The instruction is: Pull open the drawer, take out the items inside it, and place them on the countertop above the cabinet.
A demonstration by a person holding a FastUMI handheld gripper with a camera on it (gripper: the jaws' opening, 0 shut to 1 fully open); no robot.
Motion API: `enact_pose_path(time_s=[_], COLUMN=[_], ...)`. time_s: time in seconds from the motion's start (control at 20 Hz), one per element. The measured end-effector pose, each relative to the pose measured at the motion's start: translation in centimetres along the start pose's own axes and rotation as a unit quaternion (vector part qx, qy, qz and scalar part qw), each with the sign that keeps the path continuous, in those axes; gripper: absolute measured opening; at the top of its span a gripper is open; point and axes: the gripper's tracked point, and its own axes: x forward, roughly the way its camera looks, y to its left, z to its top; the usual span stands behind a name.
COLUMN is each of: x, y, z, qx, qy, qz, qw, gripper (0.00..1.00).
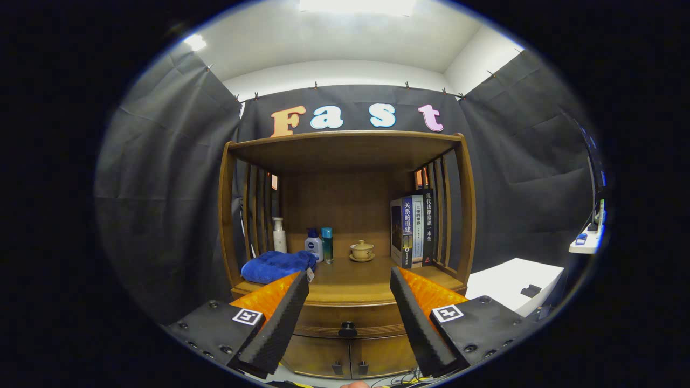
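Tool [349, 302] spread wide, empty, facing closed drawer [347, 318] w/ dark knob [347, 327].

Drawer sits shut under front edge of cabinet [345, 215] countertop, above two small doors; knob centred btw the fingers [280, 318], a bit beyond them, not touched. Contents hidden, so weight and fragility unknown. Drawer front looks like stiff wood, probably slides w/ some friction; knob small, round, maybe slippery, so best to close on its neck and pull straight, no twist. On countertop: blue towel [275, 265] at left front, bottles [315, 245] and lidded cup [361, 250] at back, books [414, 230] at right edge. Free place for items seems front centre.
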Motion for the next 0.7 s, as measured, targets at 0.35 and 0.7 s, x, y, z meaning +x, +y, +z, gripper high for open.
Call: enact_pose_path(time_s=[0.35, 0.7], x=[0.25, 0.60], y=[0.11, 0.86], z=[0.13, 0.20], qx=[0.001, 0.000], qy=[0.001, -0.002], qz=[0.002, 0.009], qw=[1.000, 1.000], gripper=[0.98, 0.98])
